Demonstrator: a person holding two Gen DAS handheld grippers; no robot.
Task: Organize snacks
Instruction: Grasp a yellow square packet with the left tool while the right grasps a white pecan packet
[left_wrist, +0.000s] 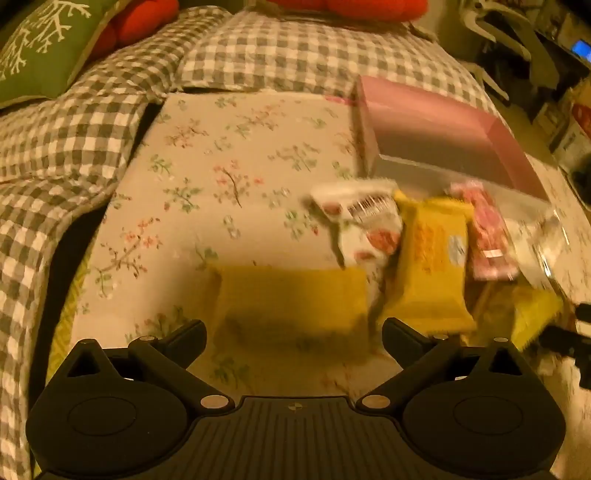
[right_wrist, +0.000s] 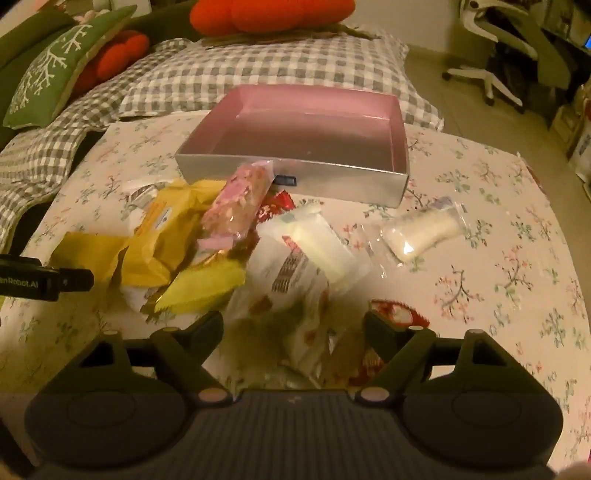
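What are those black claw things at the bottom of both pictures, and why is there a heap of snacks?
Each black claw is a hand-held gripper: a person holds one in each hand, and a small camera on each looks forward along its two fingers. One picture comes from the left hand-held gripper, the other from the right hand-held gripper. Both are open and hold nothing. In front of them, on a flowery cloth, lies a pile of snack packets: yellow packets, a pink wrapper and white packets. One clear bag lies apart to the side. Behind the pile stands an empty pink box, probably where the snacks will go.
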